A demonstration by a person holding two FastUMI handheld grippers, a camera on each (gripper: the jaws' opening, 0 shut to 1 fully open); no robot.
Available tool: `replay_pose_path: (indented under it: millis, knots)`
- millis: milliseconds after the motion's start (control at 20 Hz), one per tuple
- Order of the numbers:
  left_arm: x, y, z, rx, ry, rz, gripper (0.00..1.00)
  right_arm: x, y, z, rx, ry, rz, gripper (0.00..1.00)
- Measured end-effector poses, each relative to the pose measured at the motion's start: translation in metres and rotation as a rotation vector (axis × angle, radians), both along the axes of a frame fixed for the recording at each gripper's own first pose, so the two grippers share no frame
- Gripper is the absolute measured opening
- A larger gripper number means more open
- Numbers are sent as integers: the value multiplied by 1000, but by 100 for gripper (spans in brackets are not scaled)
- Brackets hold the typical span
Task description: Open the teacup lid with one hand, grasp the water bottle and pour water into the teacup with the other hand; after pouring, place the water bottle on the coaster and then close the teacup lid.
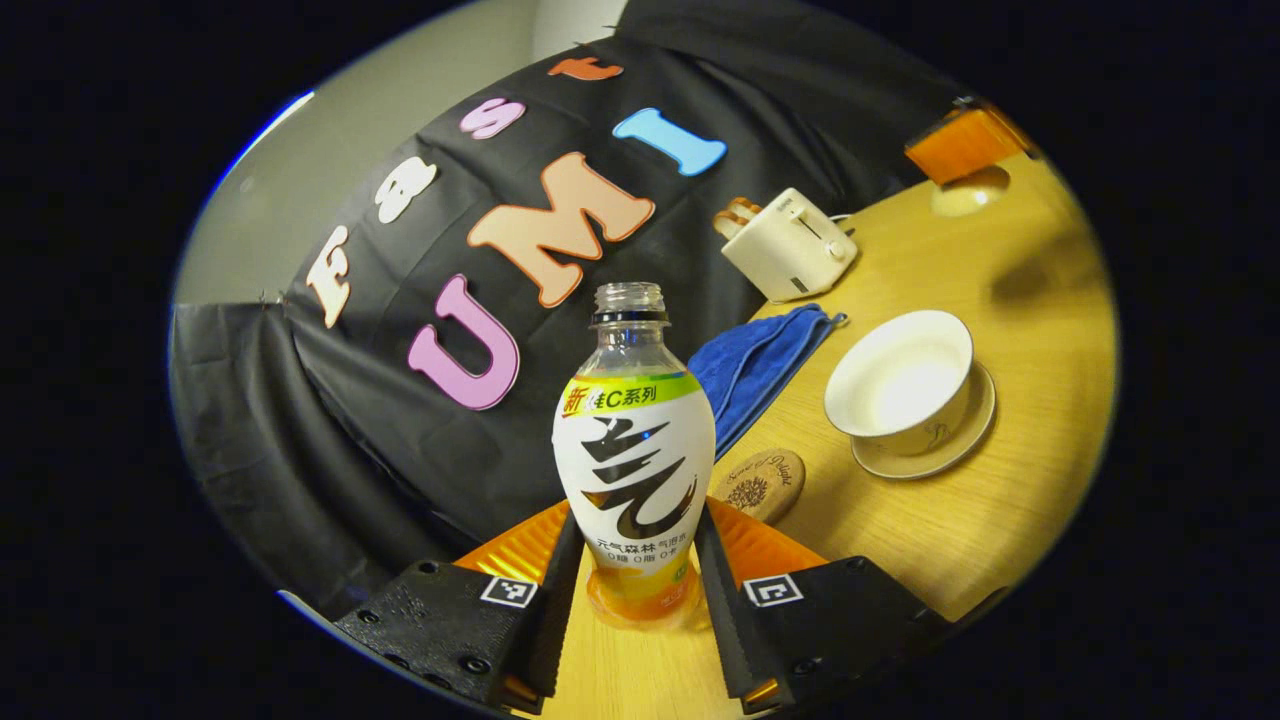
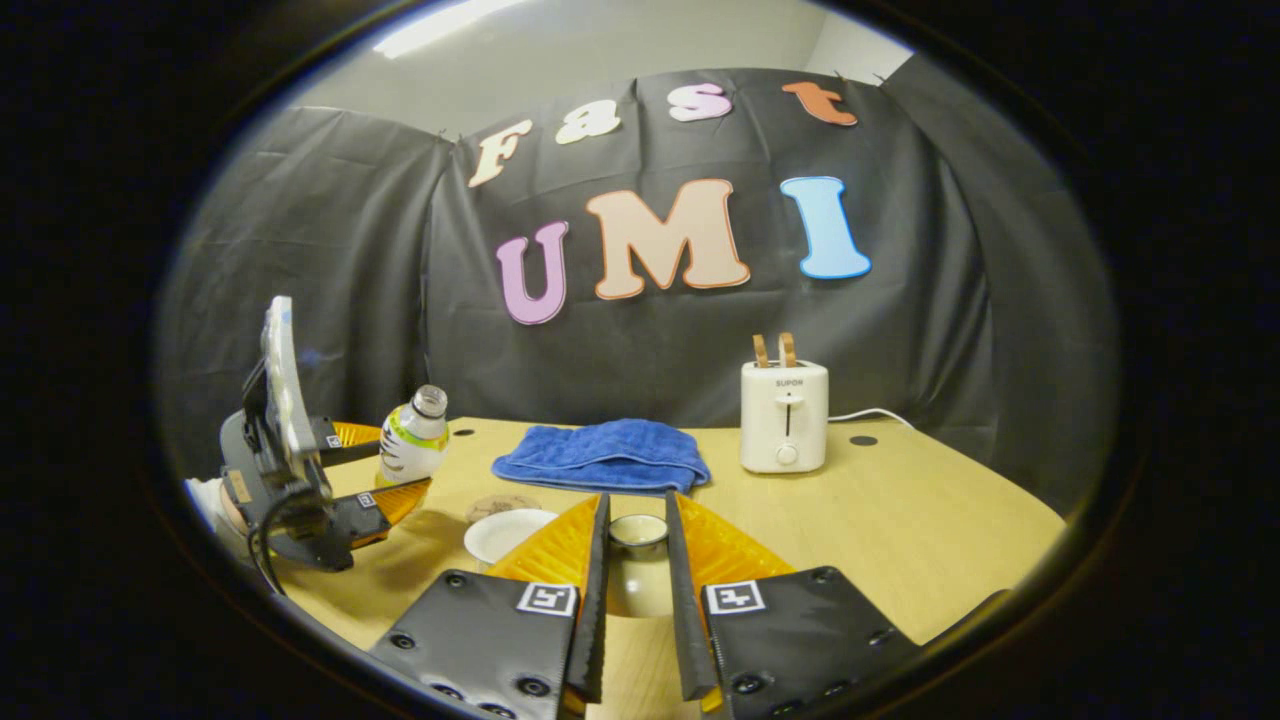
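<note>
Right now my left gripper (image 1: 640, 590) has both fingers pressed on the lower body of the water bottle (image 1: 635, 450), which is uncapped and looks lifted off the tabletop (image 1: 1000, 520) and slightly tilted. There is only a little orange liquid at its base, so I judge it light, but the thin plastic wall and glossy sleeve will likely flex and slip under a hard squeeze. The hold sits low on the widest part, which I think is sound for tipping, since the neck swings freely.

In the right gripper view, my right gripper (image 2: 637, 590) is clamped on the teacup lid (image 2: 638, 532) by its knob, held up above the table. Being ceramic, it is stiff, smooth and breakable, with a small knob, so I would keep that grip steady and level.

The teacup (image 1: 900, 380) stands open on its saucer (image 1: 935, 440) toward the right side of the tabletop, white, thin-rimmed and easy to chip with the bottle mouth. The round wooden coaster (image 1: 762, 484) lies just beside the bottle's base, between bottle and cup. A folded blue towel (image 1: 755, 360) rests along the far edge, with a toaster (image 1: 790, 245) further along that edge.

I see open wood between bottle and cup, so the pour path is free. In the right gripper view the left gripper (image 2: 375, 470) works near the left edge, leaving little margin there
</note>
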State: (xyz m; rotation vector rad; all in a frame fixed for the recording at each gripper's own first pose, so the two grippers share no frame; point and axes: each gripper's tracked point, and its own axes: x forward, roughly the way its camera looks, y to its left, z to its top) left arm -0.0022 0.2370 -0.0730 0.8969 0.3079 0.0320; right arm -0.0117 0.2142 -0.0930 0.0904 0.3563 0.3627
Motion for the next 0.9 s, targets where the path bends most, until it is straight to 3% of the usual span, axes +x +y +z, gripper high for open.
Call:
replay_pose_path:
  millis: [900]
  knots:
    - [-5, -11, -15, 466, 138, -155, 60, -7, -2, -11, -5, 21, 7, 34]
